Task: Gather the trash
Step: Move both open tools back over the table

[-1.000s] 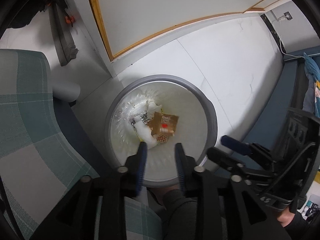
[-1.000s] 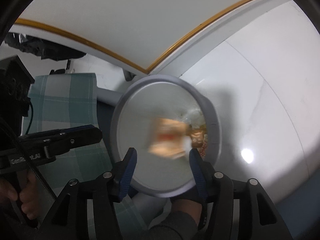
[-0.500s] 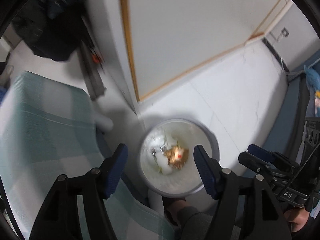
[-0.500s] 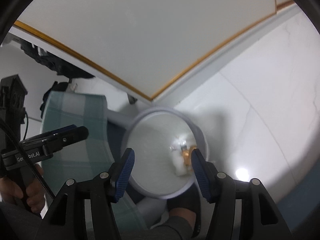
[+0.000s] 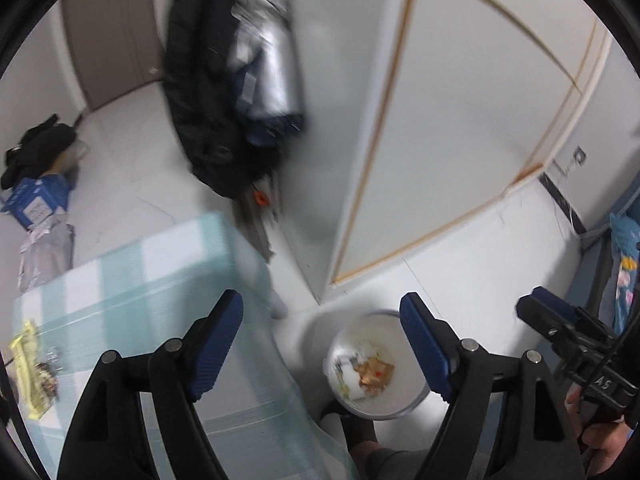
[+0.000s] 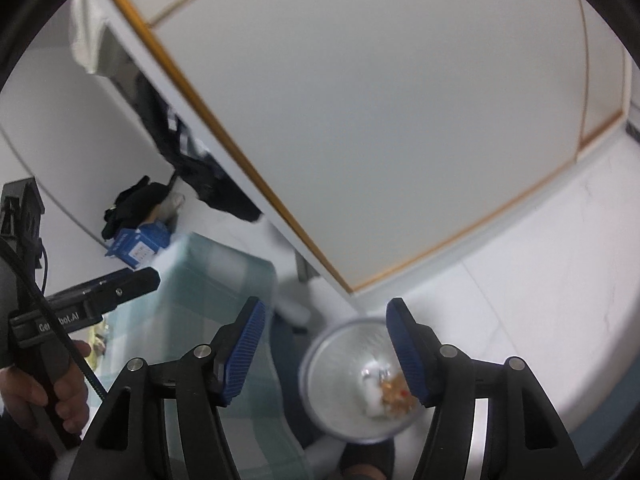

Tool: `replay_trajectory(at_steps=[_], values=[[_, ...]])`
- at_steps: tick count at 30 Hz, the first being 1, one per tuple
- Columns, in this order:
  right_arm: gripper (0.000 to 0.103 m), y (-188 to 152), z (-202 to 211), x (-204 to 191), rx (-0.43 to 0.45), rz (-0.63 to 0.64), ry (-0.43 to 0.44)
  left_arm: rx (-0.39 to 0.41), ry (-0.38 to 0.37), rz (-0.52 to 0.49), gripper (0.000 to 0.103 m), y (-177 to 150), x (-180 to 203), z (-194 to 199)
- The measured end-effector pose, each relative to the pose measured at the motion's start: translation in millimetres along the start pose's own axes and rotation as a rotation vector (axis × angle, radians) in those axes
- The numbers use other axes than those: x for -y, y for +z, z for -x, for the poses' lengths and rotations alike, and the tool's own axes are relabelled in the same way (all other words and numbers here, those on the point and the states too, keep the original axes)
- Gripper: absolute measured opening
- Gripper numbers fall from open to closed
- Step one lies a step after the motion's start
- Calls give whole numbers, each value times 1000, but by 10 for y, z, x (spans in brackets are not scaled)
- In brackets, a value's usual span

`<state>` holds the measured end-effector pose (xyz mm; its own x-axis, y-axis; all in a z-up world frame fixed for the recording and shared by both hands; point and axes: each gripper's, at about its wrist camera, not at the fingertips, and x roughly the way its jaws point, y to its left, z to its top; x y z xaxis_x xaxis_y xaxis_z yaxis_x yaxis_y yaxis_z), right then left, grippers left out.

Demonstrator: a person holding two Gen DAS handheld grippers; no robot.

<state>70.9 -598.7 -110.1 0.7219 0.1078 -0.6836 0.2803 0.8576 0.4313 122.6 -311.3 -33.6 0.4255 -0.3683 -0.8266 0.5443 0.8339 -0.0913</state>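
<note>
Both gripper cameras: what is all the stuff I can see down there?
Trash bin: one, grey rim, white liner, on the floor.
Trash in bin: a few pieces, white and orange-brown, at the bottom.
Checked cloth: one, teal and white, left of the bin.
Yellow wrapper: one, on the cloth's left edge.
Blue box: one, on the floor, far left.
Hanging coats: black and silver, blurred.
Left gripper: black, blue pads, open, empty.
Right gripper: same, open, empty.
</note>
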Motion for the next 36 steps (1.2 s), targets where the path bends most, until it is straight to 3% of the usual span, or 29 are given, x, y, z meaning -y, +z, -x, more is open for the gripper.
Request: replay_trajectory(at_steps=[10, 16, 24, 36], values=[[76, 218, 534, -966, 162, 208, 48, 216, 96, 134, 92, -89, -677, 779], [85, 215, 727, -1710, 223, 391, 104, 324, 152, 195, 94, -238, -1055, 1183], [91, -46, 663, -2533, 199, 479, 223, 394, 221, 280, 101, -479, -1549, 1481], [94, -431, 150, -3508, 107, 588, 314, 404, 289, 493, 102, -986, -2572, 1605]])
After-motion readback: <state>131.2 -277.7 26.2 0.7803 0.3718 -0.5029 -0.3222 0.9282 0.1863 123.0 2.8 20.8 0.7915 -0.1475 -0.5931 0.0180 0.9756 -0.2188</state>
